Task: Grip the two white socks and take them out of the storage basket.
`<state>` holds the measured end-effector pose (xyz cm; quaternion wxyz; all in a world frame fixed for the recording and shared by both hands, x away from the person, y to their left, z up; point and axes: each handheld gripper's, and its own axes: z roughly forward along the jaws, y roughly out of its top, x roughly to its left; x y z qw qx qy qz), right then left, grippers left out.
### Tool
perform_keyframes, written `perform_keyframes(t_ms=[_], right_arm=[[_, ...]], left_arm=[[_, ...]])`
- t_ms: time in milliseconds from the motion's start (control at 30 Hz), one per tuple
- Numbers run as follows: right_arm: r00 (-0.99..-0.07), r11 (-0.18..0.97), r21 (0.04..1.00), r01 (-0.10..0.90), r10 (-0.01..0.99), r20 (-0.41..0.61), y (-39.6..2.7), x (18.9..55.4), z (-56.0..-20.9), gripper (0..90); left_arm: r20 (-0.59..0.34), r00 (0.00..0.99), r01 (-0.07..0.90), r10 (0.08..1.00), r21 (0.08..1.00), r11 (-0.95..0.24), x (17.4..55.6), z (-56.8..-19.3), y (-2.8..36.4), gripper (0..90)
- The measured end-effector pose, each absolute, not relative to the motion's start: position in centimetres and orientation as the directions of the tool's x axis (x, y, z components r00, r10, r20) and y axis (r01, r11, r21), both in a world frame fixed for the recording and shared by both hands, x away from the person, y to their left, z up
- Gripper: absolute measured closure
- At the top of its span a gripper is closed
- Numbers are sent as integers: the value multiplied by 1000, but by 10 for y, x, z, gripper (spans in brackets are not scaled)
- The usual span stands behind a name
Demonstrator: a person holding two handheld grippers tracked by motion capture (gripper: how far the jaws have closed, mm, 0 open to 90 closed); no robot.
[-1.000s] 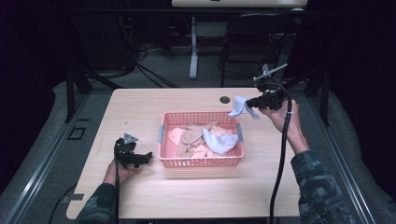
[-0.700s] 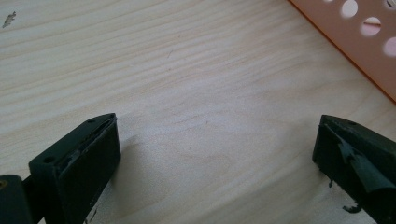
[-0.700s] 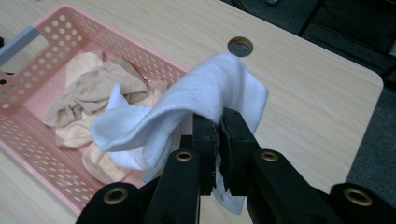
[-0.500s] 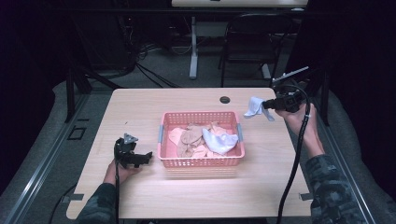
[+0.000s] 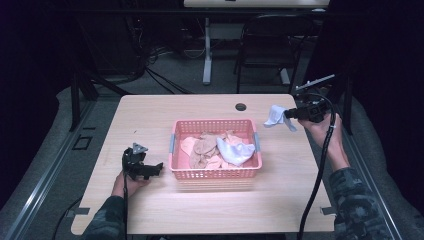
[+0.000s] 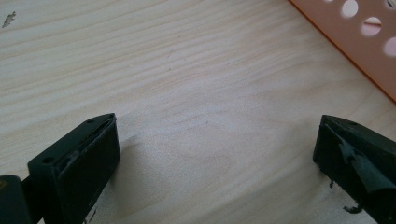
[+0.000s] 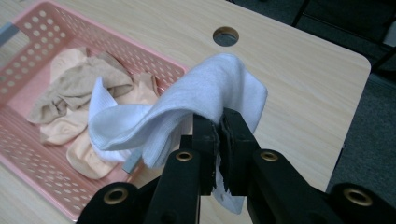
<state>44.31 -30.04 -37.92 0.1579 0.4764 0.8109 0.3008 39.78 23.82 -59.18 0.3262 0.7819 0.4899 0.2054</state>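
Observation:
A pink basket (image 5: 215, 172) stands mid-table, holding tan and peach cloths (image 5: 205, 148) and a white cloth (image 5: 236, 150). My right gripper (image 5: 289, 114) hangs over the table to the right of the basket, shut on a white sock (image 5: 276, 116) that droops from its jaws. In the right gripper view the white sock (image 7: 196, 105) folds over the closed jaws of my right gripper (image 7: 219, 122), with the basket (image 7: 28, 56) beyond. My left gripper (image 5: 156, 169) rests on the table left of the basket. Its jaws stand wide apart with only bare wood between the fingertips (image 6: 95, 135).
A round cable hole (image 5: 241, 107) sits in the tabletop behind the basket. The table's right edge (image 5: 325, 165) lies just under my right forearm. A chair (image 5: 265, 45) and a desk leg stand on the dark floor beyond the table.
My right gripper has carried the white sock rightward, away from the basket toward the table's right edge. The left gripper has stayed where it was.

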Motion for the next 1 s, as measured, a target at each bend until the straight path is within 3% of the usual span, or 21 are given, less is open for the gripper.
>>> perform_keyframes(t_ms=[667, 1000], right_arm=[[-437, 320, 612, 724, 898, 47, -326, 446, -419, 851], [-392, 314, 533, 786, 919, 36, -326, 457, -459, 851]], left_arm=[[1, 436, 633, 900, 710, -308, 397, -592, 238, 3], [1, 436, 633, 900, 710, -307, 397, -592, 238, 3]])
